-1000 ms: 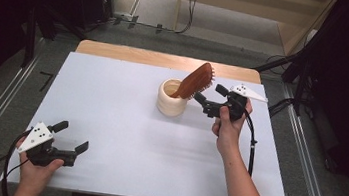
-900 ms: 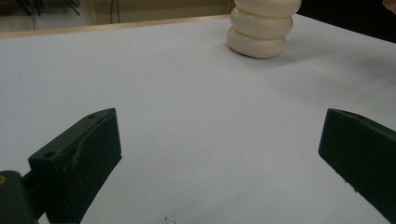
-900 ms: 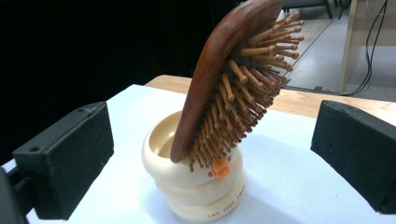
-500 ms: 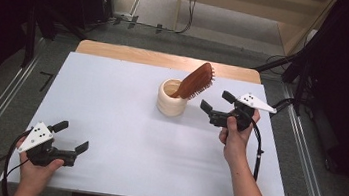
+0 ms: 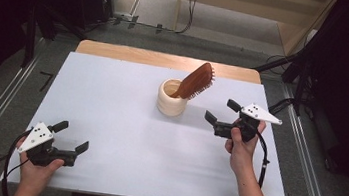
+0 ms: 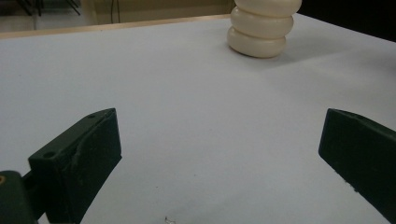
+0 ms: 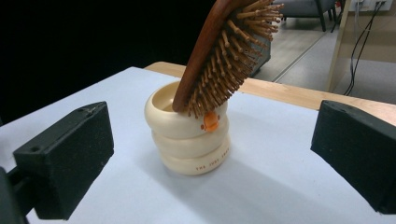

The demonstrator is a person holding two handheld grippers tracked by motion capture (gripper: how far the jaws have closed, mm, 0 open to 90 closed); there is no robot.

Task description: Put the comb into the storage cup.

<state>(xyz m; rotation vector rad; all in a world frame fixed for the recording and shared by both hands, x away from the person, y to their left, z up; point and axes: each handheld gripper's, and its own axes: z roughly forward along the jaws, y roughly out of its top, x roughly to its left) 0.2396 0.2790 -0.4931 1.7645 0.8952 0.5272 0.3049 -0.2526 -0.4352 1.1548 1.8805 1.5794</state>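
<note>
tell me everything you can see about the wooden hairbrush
The hairbrush looks like reddish-brown polished wood, with an oval paddle head set with rows of light wooden pins. It stands handle-down in the cream ribbed cup, leaning toward the right side of the table, head up above the rim, pins facing down-right. Its lower pins rest against the cup's rim, just above a small orange mark on the cup. Nothing else touches it: the right hand-held gripper sits open, off to its right.

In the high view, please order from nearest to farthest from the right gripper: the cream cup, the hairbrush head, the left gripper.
1. cream cup, just left of the right gripper.
2. hairbrush head, above the cup; close to first.
3. left gripper, far at the front left corner.
</note>
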